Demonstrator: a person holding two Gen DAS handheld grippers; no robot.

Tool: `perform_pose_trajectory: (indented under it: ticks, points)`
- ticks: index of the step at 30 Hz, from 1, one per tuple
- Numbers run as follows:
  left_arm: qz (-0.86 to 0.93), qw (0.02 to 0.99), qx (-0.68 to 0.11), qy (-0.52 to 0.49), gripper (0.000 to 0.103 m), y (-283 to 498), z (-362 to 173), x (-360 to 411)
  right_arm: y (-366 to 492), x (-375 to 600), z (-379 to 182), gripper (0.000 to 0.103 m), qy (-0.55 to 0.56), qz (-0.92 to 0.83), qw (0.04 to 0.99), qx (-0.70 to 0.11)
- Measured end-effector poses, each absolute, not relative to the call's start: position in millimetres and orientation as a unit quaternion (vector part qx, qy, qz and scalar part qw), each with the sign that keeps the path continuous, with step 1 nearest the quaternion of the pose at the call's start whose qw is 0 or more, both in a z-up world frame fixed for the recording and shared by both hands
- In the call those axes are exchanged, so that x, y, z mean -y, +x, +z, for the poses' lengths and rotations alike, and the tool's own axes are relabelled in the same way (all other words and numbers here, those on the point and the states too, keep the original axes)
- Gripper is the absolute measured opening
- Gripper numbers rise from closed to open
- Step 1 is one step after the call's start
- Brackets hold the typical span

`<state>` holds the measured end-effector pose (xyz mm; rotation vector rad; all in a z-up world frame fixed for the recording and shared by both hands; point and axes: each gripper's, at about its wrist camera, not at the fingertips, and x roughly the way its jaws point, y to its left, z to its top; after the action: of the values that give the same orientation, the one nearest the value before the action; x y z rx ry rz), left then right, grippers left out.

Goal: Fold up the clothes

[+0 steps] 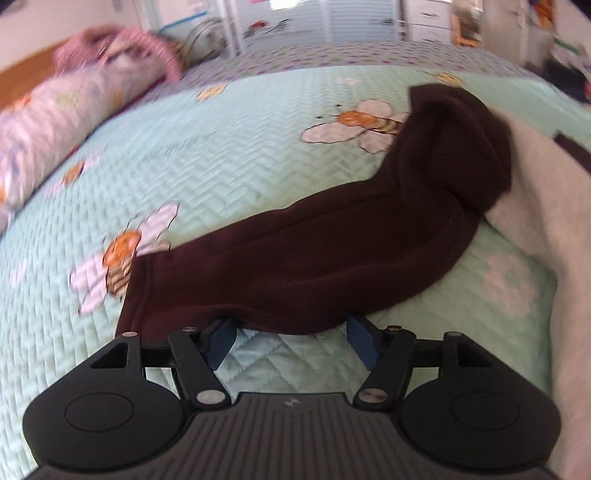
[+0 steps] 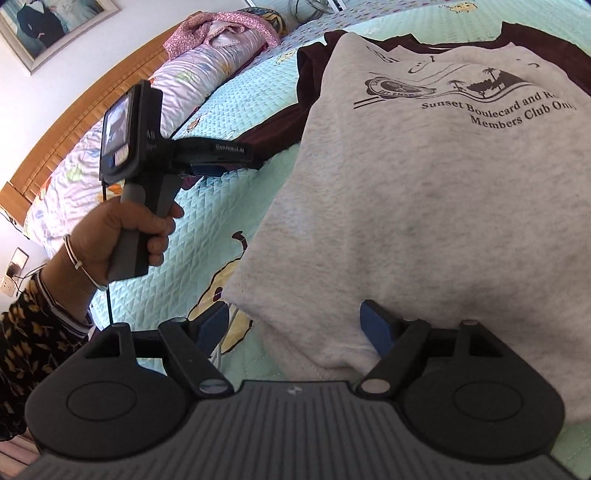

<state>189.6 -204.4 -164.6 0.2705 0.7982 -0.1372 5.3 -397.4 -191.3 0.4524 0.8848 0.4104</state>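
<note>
Looking along the left tongs (image 1: 291, 341), we see their blue pads spread apart with the near hem of the dark maroon sleeve (image 1: 314, 251) lying across the gap, loose between them and pressed by neither pad. The sleeve stretches away over the bed quilt (image 1: 221, 147) to the grey body of the sweatshirt (image 1: 546, 206) at the right edge. We judge the main risk here is a shallow bite: if these tongs close on only the hem's top layer, the sleeve could slip free or drag and bunch as it is carried over. The quilt is pale green, stitched in chevrons and printed with bees, and it may ride up with the cloth. A pillow (image 1: 44, 122) under pink cloth lies blurred at the far left, with pale cabinets beyond. From the right wrist view, the right tongs (image 2: 295, 332) also stand open, their pads straddling the bottom corner of the grey sweatshirt (image 2: 424, 203), which lies flat, print up, on the quilt (image 2: 207, 206). Closing too near the corner could pull the body askew. The person's hand (image 2: 125, 236) holds the left tool by the sleeve. A wooden headboard (image 2: 81, 122) and a framed picture (image 2: 48, 26) back the bed.
</note>
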Motion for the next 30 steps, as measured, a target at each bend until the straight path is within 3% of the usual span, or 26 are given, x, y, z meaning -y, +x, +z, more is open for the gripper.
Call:
perform_pose_trajectory:
  ticks: [5,10,16,24,25,26,30]
  points:
    - [-0.082,0.914,-0.386,0.098,0.053,195,-147,202,4,397,-191,0.081,0.215,0.198,0.858,-0.421]
    - [-0.142,0.923,-0.358,-0.017,0.06,206,-112,202,5,395,-192,0.082,0.222,0.2,0.857,-0.42]
    - [-0.218,0.86,-0.398,-0.231,0.062,254,-112,213,4,394,-195,0.083,0.227,0.205,0.857,-0.415]
    - [-0.153,0.844,-0.42,-0.298,0.058,301,-128,244,1,394,-195,0.083,0.232,0.215,0.857,-0.407]
    - [-0.144,0.841,-0.421,-0.309,0.042,305,-131,242,0,394,-195,0.083,0.232,0.215,0.857,-0.406]
    - [-0.138,0.839,-0.422,-0.315,0.02,308,-133,239,1,393,-195,0.083,0.231,0.216,0.858,-0.405]
    - [-0.129,0.856,-0.385,-0.319,0.009,293,-125,225,3,394,-195,0.083,0.229,0.219,0.859,-0.402]
